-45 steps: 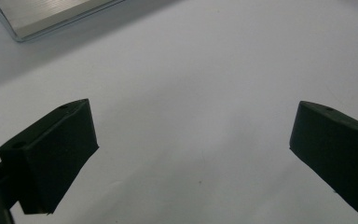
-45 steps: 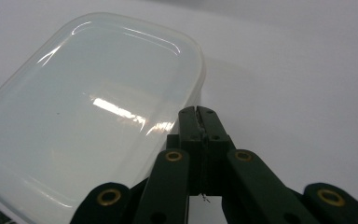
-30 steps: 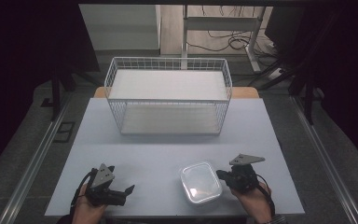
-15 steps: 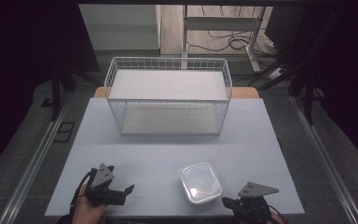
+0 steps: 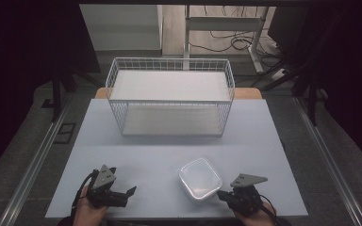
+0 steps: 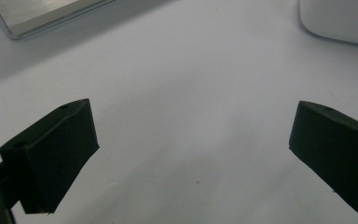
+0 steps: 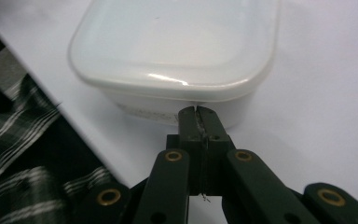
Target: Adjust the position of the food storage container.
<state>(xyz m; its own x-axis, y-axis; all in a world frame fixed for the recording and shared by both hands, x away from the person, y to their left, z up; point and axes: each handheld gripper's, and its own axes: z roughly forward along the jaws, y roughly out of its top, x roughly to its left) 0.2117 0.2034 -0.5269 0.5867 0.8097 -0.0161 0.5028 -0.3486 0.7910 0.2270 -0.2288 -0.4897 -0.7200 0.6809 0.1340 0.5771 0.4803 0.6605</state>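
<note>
My right gripper (image 5: 222,194) is clenched tight, jaws pressed together with nothing between, tips just beside the lidded container (image 5: 200,178) near the table's (image 5: 264,141) near edge. My left gripper (image 5: 125,195) hangs spread wide over bare tabletop. The wire basket (image 5: 169,96) stands far.

White wire-mesh rectangular basket (image 5: 169,101) sits in the upper centre of the frame, at the far part of the pale grey table (image 5: 264,141). Translucent plastic lidded square container (image 5: 200,179) lies lower centre-right, near the table's front edge. Left gripper (image 5: 122,195) lower left, well apart from container. Right gripper (image 5: 220,194) lower right, just beside the container's near corner.
</note>
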